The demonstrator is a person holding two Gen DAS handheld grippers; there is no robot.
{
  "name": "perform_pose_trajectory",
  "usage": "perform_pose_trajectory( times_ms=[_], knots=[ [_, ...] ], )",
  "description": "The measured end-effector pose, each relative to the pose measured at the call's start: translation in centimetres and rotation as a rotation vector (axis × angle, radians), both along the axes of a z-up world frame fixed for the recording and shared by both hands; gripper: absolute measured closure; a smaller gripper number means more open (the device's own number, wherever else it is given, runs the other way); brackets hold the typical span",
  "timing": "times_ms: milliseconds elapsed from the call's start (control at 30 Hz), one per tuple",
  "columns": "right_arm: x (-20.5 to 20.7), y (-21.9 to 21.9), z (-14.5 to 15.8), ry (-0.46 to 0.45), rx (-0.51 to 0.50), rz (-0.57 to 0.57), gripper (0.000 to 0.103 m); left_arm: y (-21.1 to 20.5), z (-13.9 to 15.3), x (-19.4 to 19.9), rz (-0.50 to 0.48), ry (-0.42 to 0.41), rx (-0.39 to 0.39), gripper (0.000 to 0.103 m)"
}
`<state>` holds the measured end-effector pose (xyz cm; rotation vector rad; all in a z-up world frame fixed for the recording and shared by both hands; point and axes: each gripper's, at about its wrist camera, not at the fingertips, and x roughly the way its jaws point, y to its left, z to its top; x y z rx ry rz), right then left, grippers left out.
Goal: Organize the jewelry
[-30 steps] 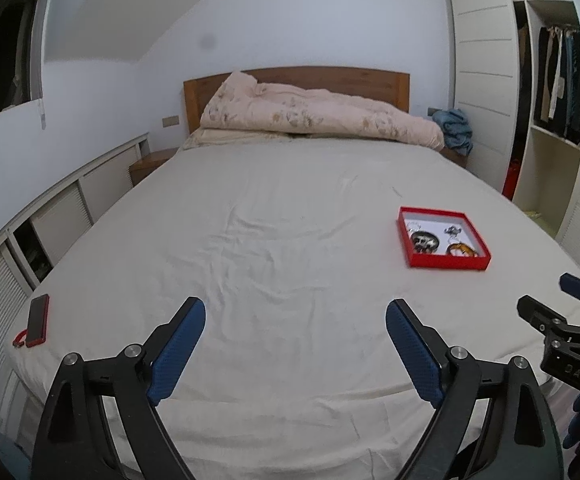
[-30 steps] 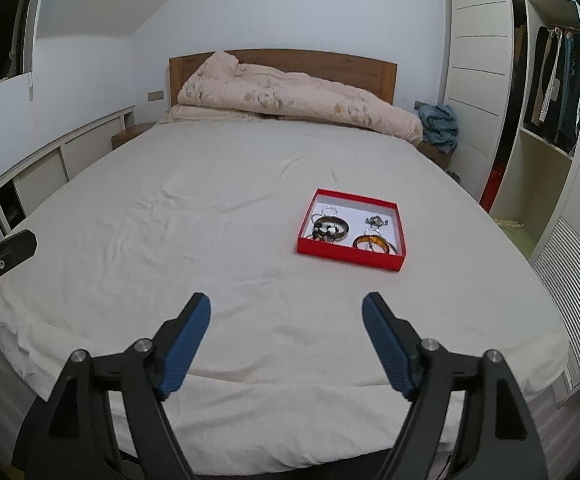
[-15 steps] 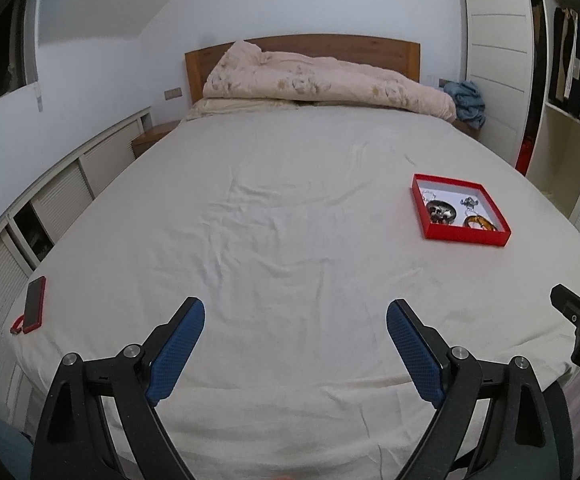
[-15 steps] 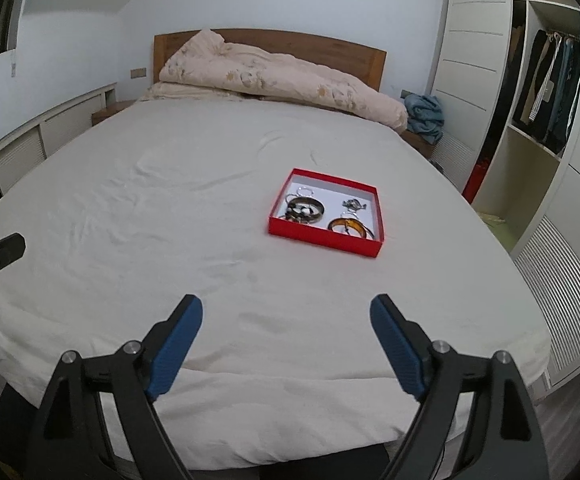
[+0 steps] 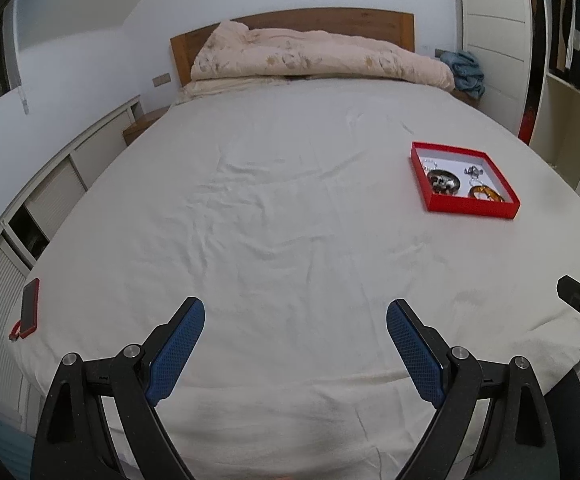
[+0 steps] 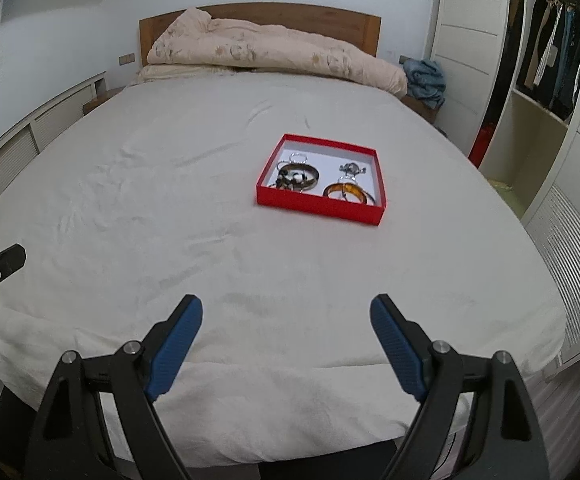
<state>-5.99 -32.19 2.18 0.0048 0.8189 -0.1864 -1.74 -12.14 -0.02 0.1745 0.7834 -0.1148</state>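
Note:
A red square box (image 6: 318, 204) with a white inside lies on the white bed sheet, right of the middle; it also shows in the left wrist view (image 5: 472, 205). In it lie a dark bangle (image 6: 300, 174), an amber bangle (image 6: 348, 193), a silver ring (image 6: 299, 157) and a small silver piece (image 6: 351, 168). My left gripper (image 5: 295, 340) is open and empty above the bed's foot edge, far left of the box. My right gripper (image 6: 286, 336) is open and empty above the foot edge, in front of the box and well short of it.
A red phone (image 5: 29, 307) lies at the bed's left edge. A rolled beige duvet (image 6: 274, 54) lies against the wooden headboard (image 6: 330, 16). An open wardrobe (image 6: 546, 72) stands on the right, and low white cabinets (image 5: 50, 196) run along the left wall.
Both grippers have moved forward over the foot of the bed, so the red box looks closer and larger. Both stay open. Nothing on the bed has moved.

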Motion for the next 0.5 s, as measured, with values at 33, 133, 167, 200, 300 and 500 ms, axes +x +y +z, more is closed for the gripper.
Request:
perform_pose_trajectory(
  times_ms=[33,133,167,200,300,500],
  knots=[
    [0.1,-0.1,-0.2,0.006,0.005,0.001,0.018,0.0,-0.2,0.2,-0.001,0.006,0.002,0.012],
    [0.5,-0.2,-0.8,0.021,0.012,0.002,0.017,0.0,-0.7,0.6,-0.002,0.022,0.009,0.012],
    [0.7,-0.2,-0.9,0.025,0.015,0.002,0.018,0.0,-0.8,0.8,-0.001,0.026,0.01,0.012],
    [0.8,-0.2,-1.0,0.029,0.016,0.003,0.018,-0.1,-0.9,0.8,0.0,0.029,0.012,0.012],
    [1.1,-0.2,-1.5,0.041,0.023,0.009,0.018,-0.1,-1.4,1.0,0.004,0.039,0.014,0.012],
    [1.4,-0.2,-2.3,0.061,0.037,0.015,0.018,-0.3,-2.2,1.2,0.001,0.064,0.026,0.012]
  ],
)
